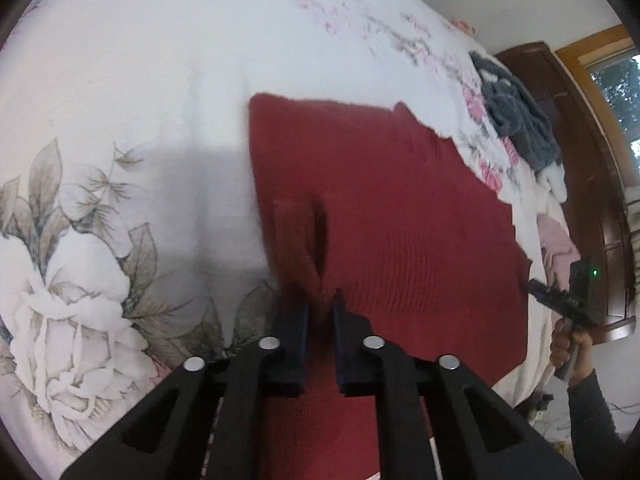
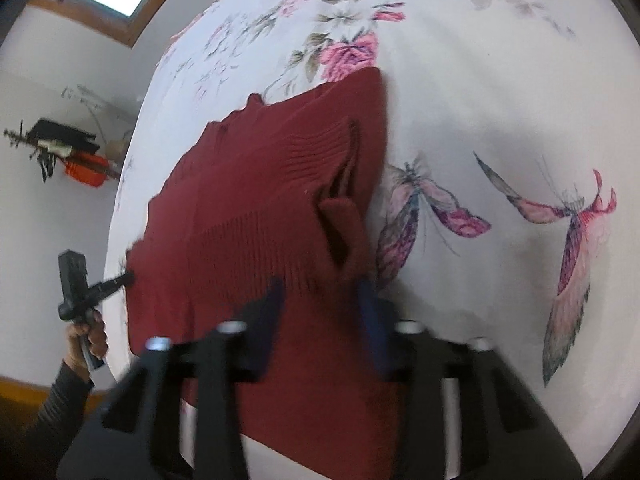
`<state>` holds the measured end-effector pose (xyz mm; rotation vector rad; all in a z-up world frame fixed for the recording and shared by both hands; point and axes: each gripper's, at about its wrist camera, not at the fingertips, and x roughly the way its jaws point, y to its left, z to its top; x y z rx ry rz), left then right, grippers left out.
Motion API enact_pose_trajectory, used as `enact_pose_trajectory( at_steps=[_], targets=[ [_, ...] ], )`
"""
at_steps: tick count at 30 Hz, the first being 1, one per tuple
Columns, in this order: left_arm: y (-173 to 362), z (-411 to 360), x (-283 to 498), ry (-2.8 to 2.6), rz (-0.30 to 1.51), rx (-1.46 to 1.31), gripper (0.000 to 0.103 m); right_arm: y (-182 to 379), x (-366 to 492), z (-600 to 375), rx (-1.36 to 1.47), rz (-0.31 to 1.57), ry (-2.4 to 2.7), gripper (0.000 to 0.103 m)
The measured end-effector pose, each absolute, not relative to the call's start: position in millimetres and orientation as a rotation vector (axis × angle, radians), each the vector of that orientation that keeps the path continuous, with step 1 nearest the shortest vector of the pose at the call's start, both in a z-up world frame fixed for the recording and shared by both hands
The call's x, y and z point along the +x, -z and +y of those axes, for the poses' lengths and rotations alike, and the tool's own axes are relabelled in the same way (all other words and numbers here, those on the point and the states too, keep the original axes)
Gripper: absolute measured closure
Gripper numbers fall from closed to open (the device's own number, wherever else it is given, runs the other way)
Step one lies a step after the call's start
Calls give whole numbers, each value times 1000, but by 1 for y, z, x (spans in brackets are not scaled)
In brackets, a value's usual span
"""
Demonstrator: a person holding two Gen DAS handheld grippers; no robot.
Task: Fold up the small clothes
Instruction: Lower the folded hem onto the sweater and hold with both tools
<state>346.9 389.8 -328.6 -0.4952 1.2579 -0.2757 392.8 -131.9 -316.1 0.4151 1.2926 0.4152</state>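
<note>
Pinching red sweater (image 1: 400, 216) corners — both grippers, right grip seemingly looser.

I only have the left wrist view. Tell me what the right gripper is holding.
Observer: The right gripper has a raised fold of the red sweater between its fingers.
Operator: Say what lies to its right.
Observer: Only sheet printed with butterflies; no clothes there.
Operator: Check my left gripper from that side.
Observer: The left gripper meets the sweater's outer corner near the bed's edge.
</note>
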Motion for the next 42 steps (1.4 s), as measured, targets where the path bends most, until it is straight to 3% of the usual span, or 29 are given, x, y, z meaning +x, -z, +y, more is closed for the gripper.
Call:
enact_pose_trajectory(
  at_steps=[1, 7, 25, 26, 27, 29, 36, 38, 39, 42],
  targets=[
    [326, 389, 344, 275, 1242, -494, 96, 315, 391, -131, 392, 1284, -410, 91],
    [312, 387, 331, 269, 1155, -508, 97, 305, 383, -130, 356, 1230, -399, 95],
    [322, 398, 332, 241, 1162, -550, 97, 314, 390, -131, 335, 1245, -380, 95],
    [322, 397, 331, 242, 1165, -545, 97, 312, 389, -130, 309, 1238, -377, 94],
    [322, 397, 330, 239, 1168, -532, 98, 311, 387, -128, 274, 1236, -366, 86],
    [323, 396, 330, 246, 1176, -516, 97, 307, 384, -129, 238, 1212, -334, 61],
    [328, 394, 336, 245, 1189, -508, 93, 318, 396, -133, 281, 1234, -348, 56],
    [330, 392, 338, 241, 1196, -505, 93, 322, 399, -127, 293, 1249, -376, 76],
    [329, 391, 339, 239, 1193, -503, 95, 323, 400, -123, 293, 1259, -389, 96],
    [320, 392, 334, 240, 1161, -508, 97, 311, 393, -115, 238, 1213, -374, 97]
  ],
)
